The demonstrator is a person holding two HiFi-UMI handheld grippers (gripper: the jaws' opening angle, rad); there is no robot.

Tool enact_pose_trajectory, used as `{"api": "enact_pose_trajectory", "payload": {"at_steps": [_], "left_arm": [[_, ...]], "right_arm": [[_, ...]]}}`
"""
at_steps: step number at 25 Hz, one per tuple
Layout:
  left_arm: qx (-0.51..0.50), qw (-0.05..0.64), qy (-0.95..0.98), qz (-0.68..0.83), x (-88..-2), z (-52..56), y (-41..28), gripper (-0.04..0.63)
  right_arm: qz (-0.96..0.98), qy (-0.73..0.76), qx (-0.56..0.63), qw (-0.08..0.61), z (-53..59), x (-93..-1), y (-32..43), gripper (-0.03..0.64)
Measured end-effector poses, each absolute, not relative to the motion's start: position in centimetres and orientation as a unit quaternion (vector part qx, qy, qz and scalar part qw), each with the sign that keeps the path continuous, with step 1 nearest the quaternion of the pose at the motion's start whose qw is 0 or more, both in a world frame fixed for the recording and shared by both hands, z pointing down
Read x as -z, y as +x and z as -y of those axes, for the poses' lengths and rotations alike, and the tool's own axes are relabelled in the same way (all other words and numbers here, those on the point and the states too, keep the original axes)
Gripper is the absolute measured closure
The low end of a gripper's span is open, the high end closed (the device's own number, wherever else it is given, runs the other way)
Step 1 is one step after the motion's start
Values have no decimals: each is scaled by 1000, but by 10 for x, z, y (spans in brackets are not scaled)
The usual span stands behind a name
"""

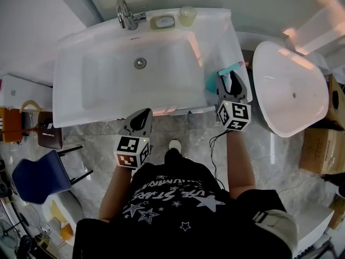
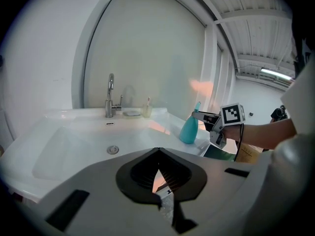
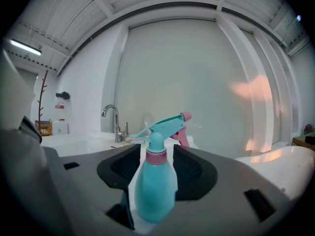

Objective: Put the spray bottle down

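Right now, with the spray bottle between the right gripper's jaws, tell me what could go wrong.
1. The spray bottle stands on the narrow right rim of the sink, close to its outer edge. A nudge could tip it to the floor or into the basin.
2. The right gripper's jaws stand apart with the bottle between them, and its trigger head juts above them. A crooked pull-back could snag it and drag the bottle over.

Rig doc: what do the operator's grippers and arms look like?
The left gripper and right gripper: grey bodies, black ribbed pads, white cubes with black square markers. Black cable off the right one. Black star-print T-shirt, short sleeves.
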State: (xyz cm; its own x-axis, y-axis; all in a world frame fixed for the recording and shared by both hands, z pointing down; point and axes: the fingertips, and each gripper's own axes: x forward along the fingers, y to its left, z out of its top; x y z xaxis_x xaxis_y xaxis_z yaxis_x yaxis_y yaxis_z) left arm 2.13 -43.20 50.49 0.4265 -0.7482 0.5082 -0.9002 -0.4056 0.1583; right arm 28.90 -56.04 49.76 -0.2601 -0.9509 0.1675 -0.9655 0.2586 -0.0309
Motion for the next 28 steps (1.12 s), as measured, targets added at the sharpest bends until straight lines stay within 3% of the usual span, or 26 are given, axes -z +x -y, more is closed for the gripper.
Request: {"api": "enact_pose_trajectory", "payload": {"at_steps": [4,11,22,28], "left_arm": [[-186,210,823,494,-507,420,17,580],[-174,197,837,481,-490,377,6,580],[-156,181,840,487,-471,278,-55,580],[-141,172,844,487,-462,222,-81,580]], "right_arm": [[780,617,-83,66,546,-502,293,370],[761,642,-79,52,489,-479,295,371],[772,632,-69,5,382,-432,221,554],[800,597,-59,2,314,-418,168,603]]}}
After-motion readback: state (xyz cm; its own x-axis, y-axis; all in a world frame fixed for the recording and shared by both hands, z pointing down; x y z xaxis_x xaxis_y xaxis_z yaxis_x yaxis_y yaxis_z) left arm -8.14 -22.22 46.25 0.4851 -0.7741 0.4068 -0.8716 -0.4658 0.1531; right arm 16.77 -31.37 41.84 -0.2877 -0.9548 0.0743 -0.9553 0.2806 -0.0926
